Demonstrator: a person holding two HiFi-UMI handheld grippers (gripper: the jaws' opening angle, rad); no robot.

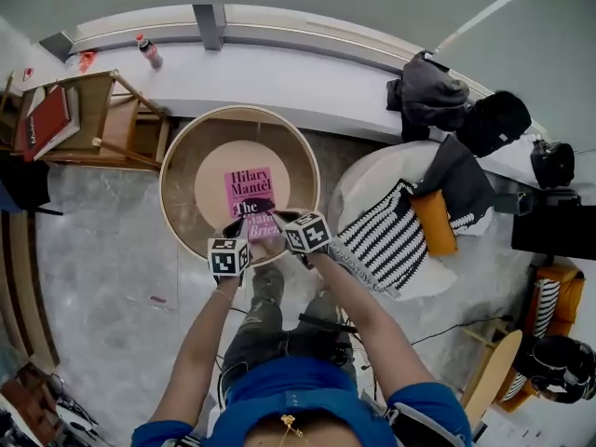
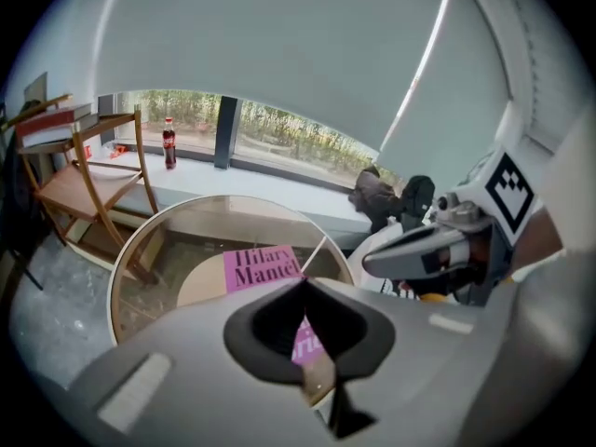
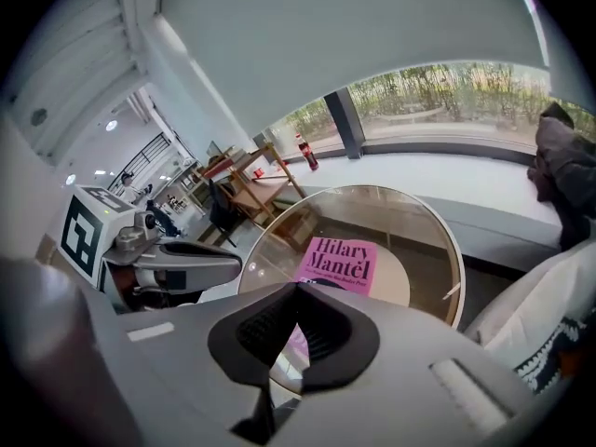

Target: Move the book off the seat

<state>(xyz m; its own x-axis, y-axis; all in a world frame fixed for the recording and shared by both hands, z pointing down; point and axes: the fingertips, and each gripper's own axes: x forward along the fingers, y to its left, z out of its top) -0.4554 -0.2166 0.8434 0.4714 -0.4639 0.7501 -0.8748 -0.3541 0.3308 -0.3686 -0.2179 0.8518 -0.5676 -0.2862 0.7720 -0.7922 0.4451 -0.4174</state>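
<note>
A pink book (image 1: 250, 184) printed "Hilary Mantel" lies flat on the round glass-topped seat (image 1: 179, 168). Both grippers hover over its near half, side by side. My left gripper (image 1: 250, 209) is shut, its tips meeting over the cover (image 2: 261, 266), and pink shows through the hollow behind the tips (image 2: 304, 283). My right gripper (image 1: 279, 219) is also shut, with its tips (image 3: 298, 285) together above the book (image 3: 337, 261). Whether either tip touches the cover I cannot tell. Each gripper shows in the other's view: the right gripper (image 2: 438, 250) and the left gripper (image 3: 177, 264).
A wooden folding chair (image 1: 98, 119) with a red book (image 1: 47, 124) stands at the left. A cola bottle (image 1: 149, 51) is on the window sill. To the right are a white armchair (image 1: 372, 180) with a striped throw (image 1: 386, 240) and an orange cushion (image 1: 435, 222), and dark bags (image 1: 433, 91).
</note>
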